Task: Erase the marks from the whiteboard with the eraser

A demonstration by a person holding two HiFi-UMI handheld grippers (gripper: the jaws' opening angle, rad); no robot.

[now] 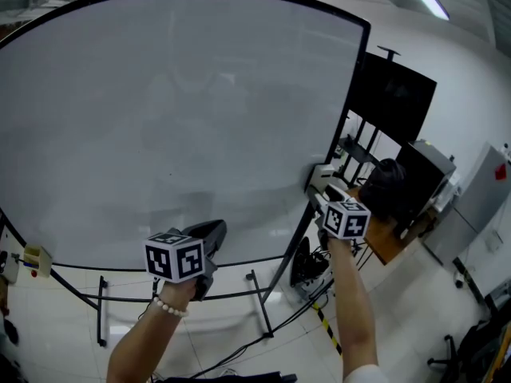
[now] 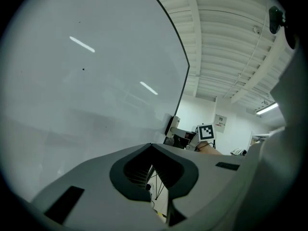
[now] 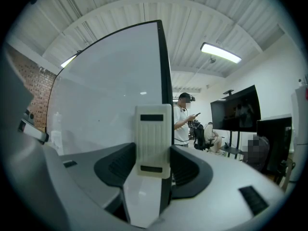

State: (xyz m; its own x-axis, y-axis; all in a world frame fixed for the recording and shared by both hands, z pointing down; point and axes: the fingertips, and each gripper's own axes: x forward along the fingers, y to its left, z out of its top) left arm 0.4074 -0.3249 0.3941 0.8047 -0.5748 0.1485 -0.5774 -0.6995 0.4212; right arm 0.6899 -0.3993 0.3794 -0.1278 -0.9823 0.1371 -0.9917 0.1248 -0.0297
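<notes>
The whiteboard (image 1: 176, 110) is a large grey-white panel in a black frame, and its surface looks clean apart from a tiny dark speck (image 2: 83, 70). My right gripper (image 1: 320, 185) is at the board's lower right edge, shut on a white ribbed eraser (image 1: 323, 172). The eraser (image 3: 153, 134) stands upright between the jaws of that gripper (image 3: 153, 171), next to the board's black frame. My left gripper (image 1: 212, 233) hangs low in front of the board's bottom edge. In its own view the left gripper (image 2: 151, 146) has its jaw tips together with nothing held.
The board stands on a black metal stand (image 1: 102, 313) with cables on the floor. Right of it are a black screen on a stand (image 1: 393, 98), a desk (image 1: 387, 242) and grey cabinets (image 1: 487, 190). A person (image 3: 183, 121) stands beyond the board holding a phone.
</notes>
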